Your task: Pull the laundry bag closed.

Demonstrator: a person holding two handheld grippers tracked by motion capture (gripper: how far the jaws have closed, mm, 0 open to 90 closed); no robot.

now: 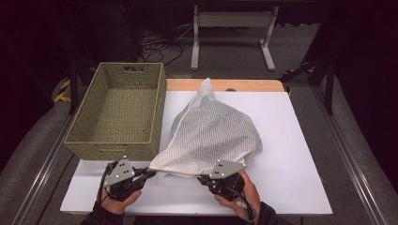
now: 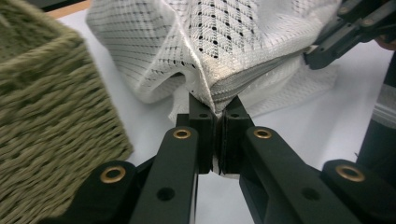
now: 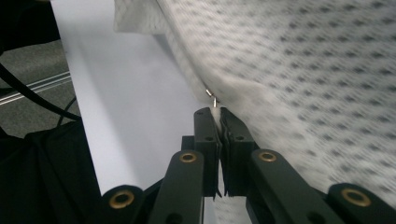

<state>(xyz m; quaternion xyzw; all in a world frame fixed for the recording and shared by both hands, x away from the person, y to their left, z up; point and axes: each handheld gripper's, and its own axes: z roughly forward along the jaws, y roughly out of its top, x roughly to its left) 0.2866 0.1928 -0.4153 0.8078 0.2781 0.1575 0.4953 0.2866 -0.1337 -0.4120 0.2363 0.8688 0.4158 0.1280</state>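
Pinching the near edge of the white mesh bag (image 1: 206, 136) at both corners, the two grippers hold it stretched between them. The left gripper (image 1: 149, 172) has its jaws clamped together on the bag's left corner, right at the zipper seam, as its own view shows (image 2: 217, 100). The right gripper (image 1: 202, 178) is likewise closed tight on the opposite corner, a small metal zipper pull (image 3: 212, 97) sitting just above its jaws. The bag drapes over the white table surface (image 1: 291, 140), its far end peaked upward. Just beside it on the left stands the woven green basket (image 1: 117, 110), touching the bag's edge.
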